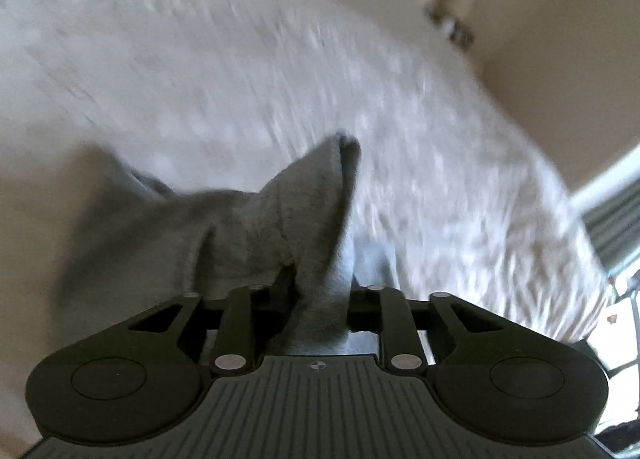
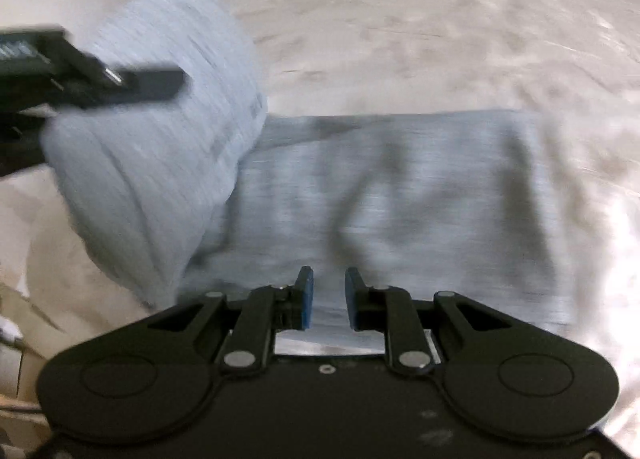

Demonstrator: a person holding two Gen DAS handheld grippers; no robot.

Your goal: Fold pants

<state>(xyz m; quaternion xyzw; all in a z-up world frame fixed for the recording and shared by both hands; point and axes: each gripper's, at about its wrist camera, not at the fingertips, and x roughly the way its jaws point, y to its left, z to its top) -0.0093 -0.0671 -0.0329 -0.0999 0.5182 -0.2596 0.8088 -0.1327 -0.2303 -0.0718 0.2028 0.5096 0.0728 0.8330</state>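
Left gripper (image 1: 320, 295) is clamped on a bunched fold of the pants (image 1: 280, 219), lifting it above the bed (image 1: 240, 59). Right gripper (image 2: 328, 295) has a narrow gap, holding nothing, over the flat part at 12 o'clock. Fabric looks soft, light and droopy; best gripped at hem or edge corners.

Left tongs (image 1: 320, 299) clamped, right tongs (image 2: 329, 297) parted.

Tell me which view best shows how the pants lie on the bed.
The right wrist view: the pants lie spread flat across the bed, one end lifted at left by the left tongs. The left wrist view shows only bunched fabric pinched in those tongs.
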